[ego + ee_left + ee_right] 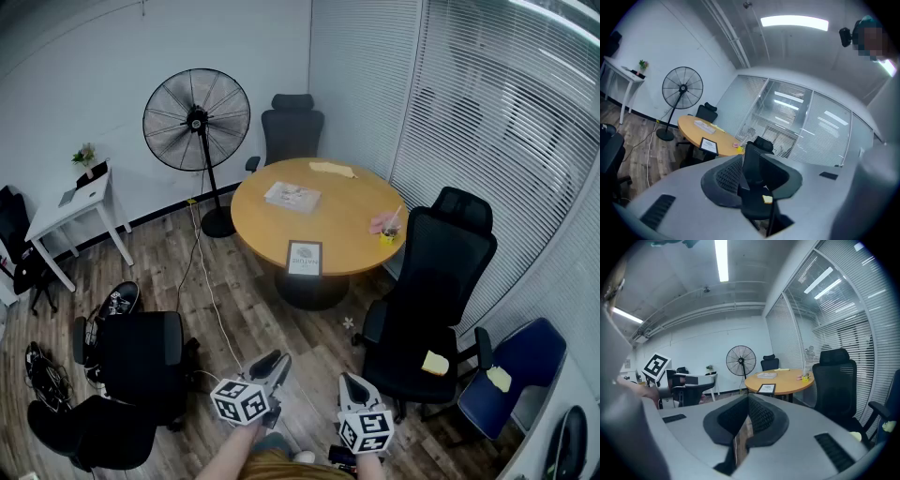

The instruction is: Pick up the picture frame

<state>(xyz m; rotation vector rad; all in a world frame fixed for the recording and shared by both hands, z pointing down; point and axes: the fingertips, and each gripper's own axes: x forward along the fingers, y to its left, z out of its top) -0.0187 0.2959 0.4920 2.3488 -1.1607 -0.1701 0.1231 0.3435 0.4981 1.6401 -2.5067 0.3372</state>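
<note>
The picture frame [304,258], dark-rimmed with a white print, stands propped at the near edge of the round wooden table [352,220]. It also shows in the left gripper view [708,145] and the right gripper view [766,389]. Both grippers hang low, well short of the table and over the wood floor. My left gripper [277,359] is open with a gap between its jaws and nothing in it [752,161]. My right gripper [351,382] has its jaws together, empty [748,399].
A black office chair [436,300] stands right of the table, another [292,127] behind it, and a third [141,361] by my left. A floor fan [197,120] with a trailing cable stands to the left. A book [292,196], papers and a yellow cup [388,236] lie on the table.
</note>
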